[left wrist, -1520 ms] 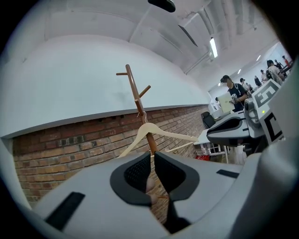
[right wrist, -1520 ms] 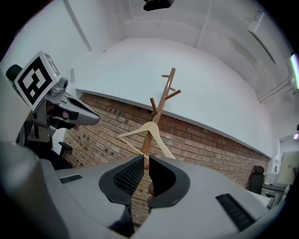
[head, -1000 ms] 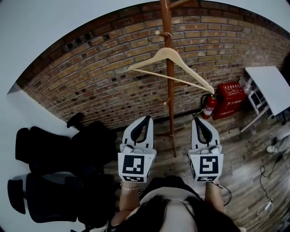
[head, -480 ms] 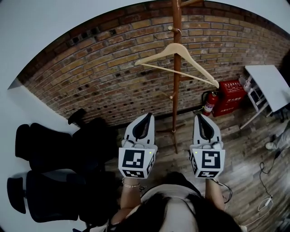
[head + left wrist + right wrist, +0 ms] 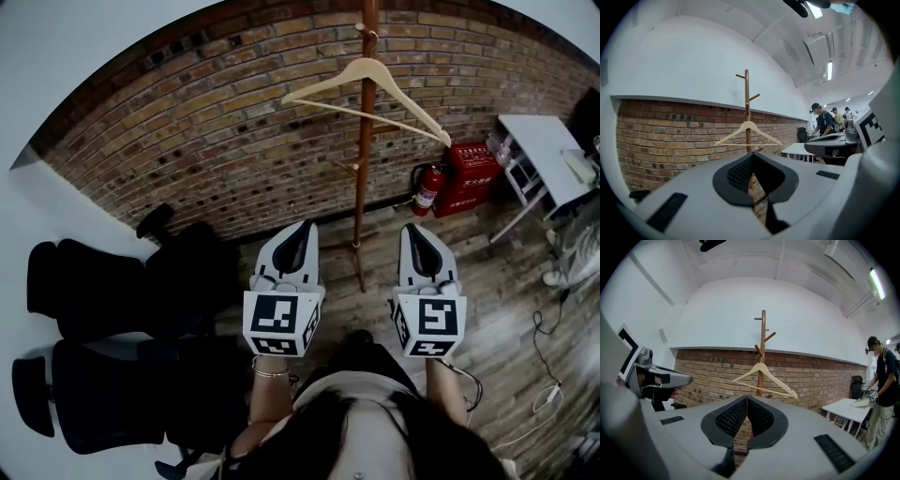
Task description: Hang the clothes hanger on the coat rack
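A pale wooden clothes hanger (image 5: 370, 92) hangs by its hook on a peg of the brown wooden coat rack (image 5: 364, 178) in front of the brick wall. It also shows as the hanger (image 5: 748, 131) on the rack (image 5: 746, 93) in the left gripper view, and as the hanger (image 5: 761, 377) on the rack (image 5: 762, 341) in the right gripper view. My left gripper (image 5: 301, 236) and right gripper (image 5: 418, 237) are held level, side by side, well short of the rack. Both are shut with nothing between their jaws.
Black office chairs (image 5: 94, 319) stand at the left. A red fire extinguisher (image 5: 427, 193) and red box (image 5: 473, 178) sit by the wall right of the rack. A white table (image 5: 548, 155) is at the right, with people (image 5: 824, 124) standing beyond it. Cables (image 5: 548, 375) lie on the wooden floor.
Both grippers have drawn back from the rack together, empty. The hanger stays on its peg and now sits higher in the head view.
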A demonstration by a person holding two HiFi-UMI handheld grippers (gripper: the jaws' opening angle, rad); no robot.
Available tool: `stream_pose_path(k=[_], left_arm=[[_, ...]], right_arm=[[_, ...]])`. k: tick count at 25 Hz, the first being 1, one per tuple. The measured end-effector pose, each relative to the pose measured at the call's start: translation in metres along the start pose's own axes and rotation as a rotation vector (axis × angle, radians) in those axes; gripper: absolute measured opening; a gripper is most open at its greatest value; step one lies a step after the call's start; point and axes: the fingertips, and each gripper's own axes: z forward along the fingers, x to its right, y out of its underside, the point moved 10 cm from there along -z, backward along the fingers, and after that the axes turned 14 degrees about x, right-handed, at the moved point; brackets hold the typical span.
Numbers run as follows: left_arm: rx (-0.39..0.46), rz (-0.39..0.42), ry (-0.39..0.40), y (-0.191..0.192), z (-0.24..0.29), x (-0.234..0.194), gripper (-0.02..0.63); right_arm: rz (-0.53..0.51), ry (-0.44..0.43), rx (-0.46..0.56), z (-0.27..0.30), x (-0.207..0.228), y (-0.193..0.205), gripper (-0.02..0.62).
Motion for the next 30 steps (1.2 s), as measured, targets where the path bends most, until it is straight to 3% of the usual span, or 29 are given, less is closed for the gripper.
stream_pose_path(k=[15, 30], left_arm=[[-0.015, -0.020, 0.024, -0.008, -0.063, 0.019, 0.011], [-0.003, -0.038, 0.060, -0.013, -0.055, 0.034, 0.011]], right_arm=[[0.003, 0.009, -0.011, -0.065, -0.024, -0.007, 0.038], [-0.019, -0.017, 0.006, -0.071, -0.018, -0.013, 0.038]])
